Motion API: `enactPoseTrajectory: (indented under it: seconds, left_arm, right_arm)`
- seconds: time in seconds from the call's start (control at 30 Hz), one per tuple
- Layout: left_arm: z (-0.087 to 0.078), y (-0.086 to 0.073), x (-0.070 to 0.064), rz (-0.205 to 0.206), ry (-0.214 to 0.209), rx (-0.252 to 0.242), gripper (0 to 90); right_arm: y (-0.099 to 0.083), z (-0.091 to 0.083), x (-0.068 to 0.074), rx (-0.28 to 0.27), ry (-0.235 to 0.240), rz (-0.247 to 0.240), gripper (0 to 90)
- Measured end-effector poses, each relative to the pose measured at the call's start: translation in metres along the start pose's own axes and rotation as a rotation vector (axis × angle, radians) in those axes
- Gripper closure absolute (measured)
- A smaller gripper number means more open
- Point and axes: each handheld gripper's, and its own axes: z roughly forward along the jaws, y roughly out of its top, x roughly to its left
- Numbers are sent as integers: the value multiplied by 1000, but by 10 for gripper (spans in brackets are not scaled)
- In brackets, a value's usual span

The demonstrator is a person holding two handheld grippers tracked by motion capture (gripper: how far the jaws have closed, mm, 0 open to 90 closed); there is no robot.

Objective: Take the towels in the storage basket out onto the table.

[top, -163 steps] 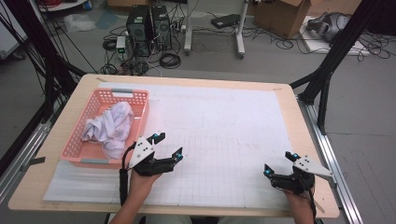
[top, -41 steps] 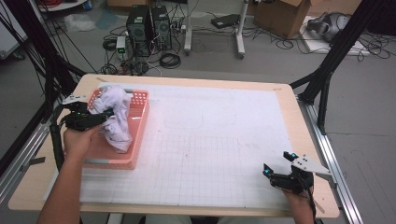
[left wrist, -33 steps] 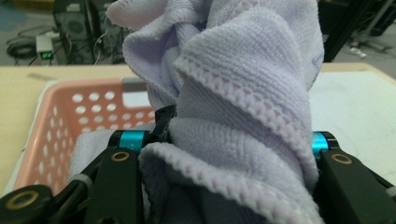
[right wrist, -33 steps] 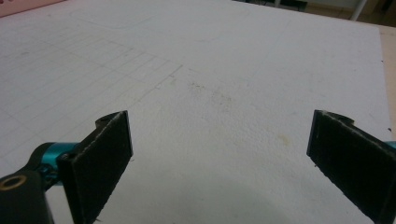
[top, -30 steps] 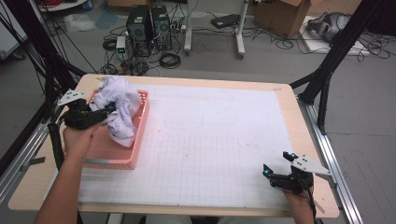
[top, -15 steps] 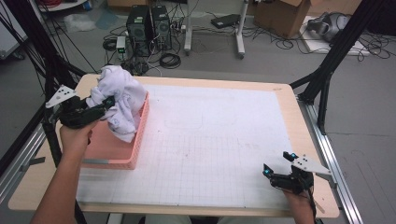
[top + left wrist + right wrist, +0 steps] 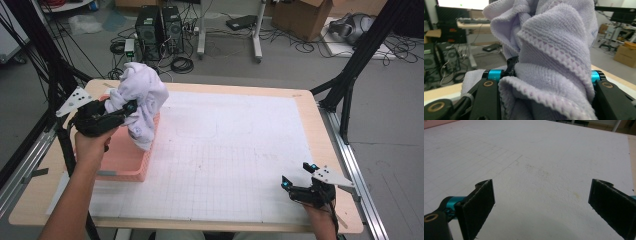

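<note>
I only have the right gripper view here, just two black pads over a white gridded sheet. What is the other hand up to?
Observer: The left gripper holds a white towel up above a pink basket.
Operator: Is the towel clear of the basket?
Observer: Its lower end hangs at the basket's rim; I cannot tell if they touch.
Operator: And my gripper?
Observer: The right gripper sits open at the table's near right corner, holding nothing.

Lilac-white towel (image 7: 142, 97), pink basket (image 7: 125, 160).
</note>
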Motion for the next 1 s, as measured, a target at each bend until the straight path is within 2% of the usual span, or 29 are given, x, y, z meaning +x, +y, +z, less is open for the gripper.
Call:
enactPoseTrajectory:
  seconds: [0.03,0.17,0.2,0.23,0.3,0.33,0.53,0.73,0.8,0.87,1.0]
  left_arm:
    - [2,1,-6,3,-29,-12,495]
    - [9,2,-18,1,-90,-17,495]
    - [9,2,-18,1,-90,-17,495]
    - [13,4,-24,5,-115,-16,496]
    - [15,5,-28,5,-127,-18,496]
    - [18,9,-35,9,-156,-30,496]
    - [28,17,-50,21,-202,-44,495]
    - [45,10,-72,26,-278,-22,495]
    - [57,5,-83,31,-313,6,495]
    - [61,3,-86,33,-322,15,495]
    - [78,-6,-101,35,-371,45,494]
  right_arm:
    - [0,0,0,0,1,-2,52]
    - [0,0,0,0,-1,-3,52]
    - [0,0,0,1,-2,-1,52]
    - [0,0,0,1,-1,-1,52]
    - [0,0,0,-1,-2,0,52]
    - [0,0,0,-1,-2,1,52]
    - [0,0,-1,-3,-3,4,52]
    - [0,0,-1,-4,-2,2,52]
    - [0,0,-1,-5,0,0,52]
    - [0,0,-1,-2,-1,-1,52]
    - [0,0,-1,-2,2,5,52]
